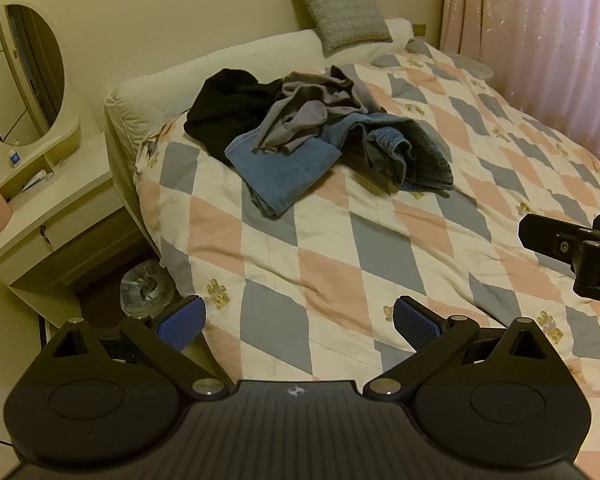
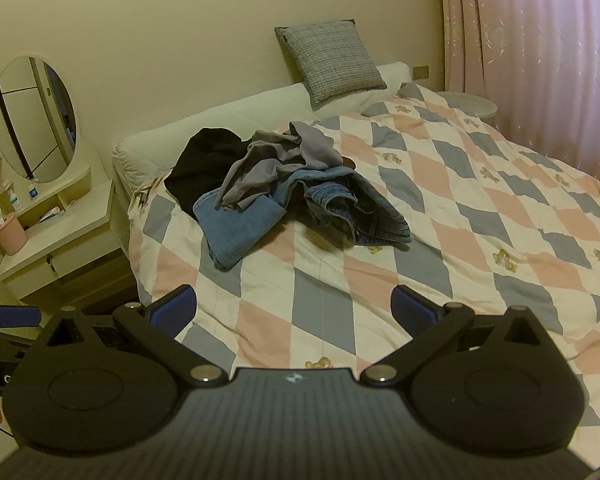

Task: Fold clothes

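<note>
Near the headboard, tangled clothes pile point(image 1: 316, 136) on quilt point(image 1: 340, 264); left hand-held gripper point(image 1: 298, 322) and right hand-held gripper point(image 2: 294, 308) wide apart, empty; risk: grabbing several garments together

Dim yellowish indoor light, soft focus (fisheye-bent, dark corners).

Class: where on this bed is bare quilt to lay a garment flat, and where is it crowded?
Free: quilt between the clothes pile and both open grippers; also right, toward the curtain. Crowded: near the headboard, around the pile.
</note>
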{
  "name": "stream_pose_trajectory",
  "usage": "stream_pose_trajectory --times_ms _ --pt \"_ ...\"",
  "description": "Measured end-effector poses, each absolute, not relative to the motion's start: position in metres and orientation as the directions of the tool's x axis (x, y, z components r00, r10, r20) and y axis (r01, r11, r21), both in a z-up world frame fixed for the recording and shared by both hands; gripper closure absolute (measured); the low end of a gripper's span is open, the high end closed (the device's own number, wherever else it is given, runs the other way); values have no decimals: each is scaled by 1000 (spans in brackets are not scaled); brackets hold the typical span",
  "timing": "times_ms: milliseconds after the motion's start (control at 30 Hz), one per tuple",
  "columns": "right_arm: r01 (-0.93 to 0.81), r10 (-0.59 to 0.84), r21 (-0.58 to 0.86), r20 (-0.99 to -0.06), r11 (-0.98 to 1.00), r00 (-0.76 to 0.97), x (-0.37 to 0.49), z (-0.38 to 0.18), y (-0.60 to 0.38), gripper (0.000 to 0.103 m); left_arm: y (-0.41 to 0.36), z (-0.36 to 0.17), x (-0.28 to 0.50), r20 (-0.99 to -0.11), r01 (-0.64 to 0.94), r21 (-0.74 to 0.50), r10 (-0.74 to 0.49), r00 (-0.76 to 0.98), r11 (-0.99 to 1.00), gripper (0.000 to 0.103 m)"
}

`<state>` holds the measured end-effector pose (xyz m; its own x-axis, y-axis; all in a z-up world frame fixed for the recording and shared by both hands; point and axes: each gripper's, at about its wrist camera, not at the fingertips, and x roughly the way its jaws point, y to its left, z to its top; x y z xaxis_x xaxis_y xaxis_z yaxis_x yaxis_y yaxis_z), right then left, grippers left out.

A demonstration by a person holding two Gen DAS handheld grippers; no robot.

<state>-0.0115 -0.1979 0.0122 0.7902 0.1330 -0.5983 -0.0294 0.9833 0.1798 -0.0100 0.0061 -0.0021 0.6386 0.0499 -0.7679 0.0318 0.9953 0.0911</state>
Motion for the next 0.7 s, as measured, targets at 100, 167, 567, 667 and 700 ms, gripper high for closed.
stream_pose_trajectory --times_ms 100,167,567,667,700 --pt "-29 133 181 -598 983 790 -10 12 -197 1 7 0 -8 -769 35 83 42 638 996 0" --pt "-30 135 182 -597 983 791 -9 13 -197 1 7 2 -6 -770 38 83 40 637 996 0" --pt "-23 135 188 -606 982 784 3 8 -195 1 9 4 15 -782 31 97 57 621 995 0" --pt "-19 129 181 -621 983 773 13 4 -192 1 14 -1 25 -798 26 83 51 601 996 0" --pt "-19 127 177 -625 984 770 16 2 -191 1 16 -4 29 -804 25 79 49 593 997 0"
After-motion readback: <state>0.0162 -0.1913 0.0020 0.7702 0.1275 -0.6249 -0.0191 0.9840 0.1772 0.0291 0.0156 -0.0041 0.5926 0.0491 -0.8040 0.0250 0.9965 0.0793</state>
